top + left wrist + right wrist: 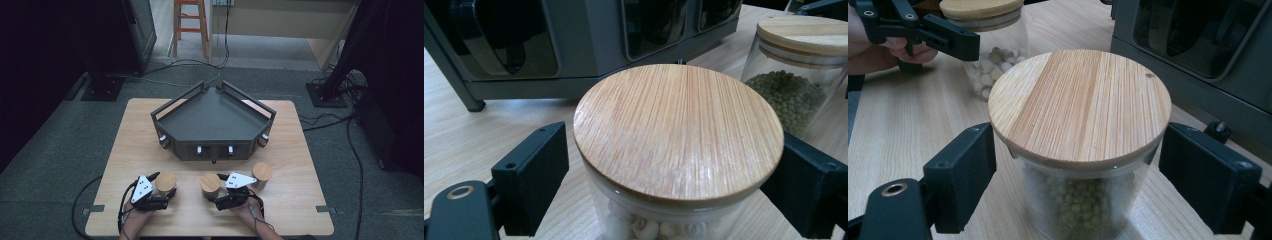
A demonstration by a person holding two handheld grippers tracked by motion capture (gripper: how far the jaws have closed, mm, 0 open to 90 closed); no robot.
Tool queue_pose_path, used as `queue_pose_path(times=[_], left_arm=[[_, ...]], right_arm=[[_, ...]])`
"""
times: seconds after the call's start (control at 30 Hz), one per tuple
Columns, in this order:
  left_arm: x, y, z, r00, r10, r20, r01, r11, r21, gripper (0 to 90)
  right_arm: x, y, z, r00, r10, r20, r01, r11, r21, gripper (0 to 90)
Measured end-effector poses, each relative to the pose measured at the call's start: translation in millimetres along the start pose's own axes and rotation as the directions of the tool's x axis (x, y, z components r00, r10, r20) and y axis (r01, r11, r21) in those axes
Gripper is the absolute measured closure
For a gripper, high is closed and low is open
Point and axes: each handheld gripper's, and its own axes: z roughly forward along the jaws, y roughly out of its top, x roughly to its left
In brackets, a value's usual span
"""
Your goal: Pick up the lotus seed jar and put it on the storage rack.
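Three round glass jars with flat bamboo lids stand near the tabletop's (150,125) front edge. The left tool (664,175) is spread around the jar of white pieces (674,145), gaps showing. The right tool (1078,175) is spread around the jar of green peas (1080,150). The third jar (262,173) stands free rightward, before the grey metal tray (210,120).

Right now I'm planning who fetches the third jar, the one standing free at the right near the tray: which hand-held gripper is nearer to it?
Right. The right hand-held gripper straddles the middle jar beside the free jar; the left hand-held gripper is farther off, around the left jar.
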Motion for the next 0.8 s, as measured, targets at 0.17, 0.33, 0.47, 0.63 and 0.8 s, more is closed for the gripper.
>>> queue_pose_path(times=[0.17,0.33,0.47,0.63,0.8], left_arm=[[-0.6,0.1,-0.4,1.0000,0.002,-0.005,-0.002,1.0000,-0.001,11.3],[-0.9,-0.1,-0.1,1.0000,-0.003,-0.008,0.003,1.0000,-0.001,11.3],[-0.4,-0.1,-0.3,1.0000,-0.004,-0.007,0.004,1.0000,-0.002,11.4],[-1.1,0.0,-0.1,1.0000,-0.004,-0.008,0.004,1.0000,0.000,11.4],[-1.0,-0.1,-0.2,0.9999,-0.003,-0.010,0.003,1.0000,-0.002,11.4]], right_arm=[[0.3,0.2,0.5,0.9999,0.009,0.009,-0.009,1.000,0.004,15.1],[0.5,0.2,0.3,0.9999,0.010,0.009,-0.010,1.000,0.003,15.1],[0.5,0.4,0.5,0.9999,0.010,0.009,-0.010,1.000,0.005,15.2],[1.1,0.5,0.7,0.9999,0.008,0.010,-0.008,1.000,0.006,15.2],[1.5,0.4,0.5,0.9999,0.007,0.011,-0.007,1.000,0.004,15.6]])
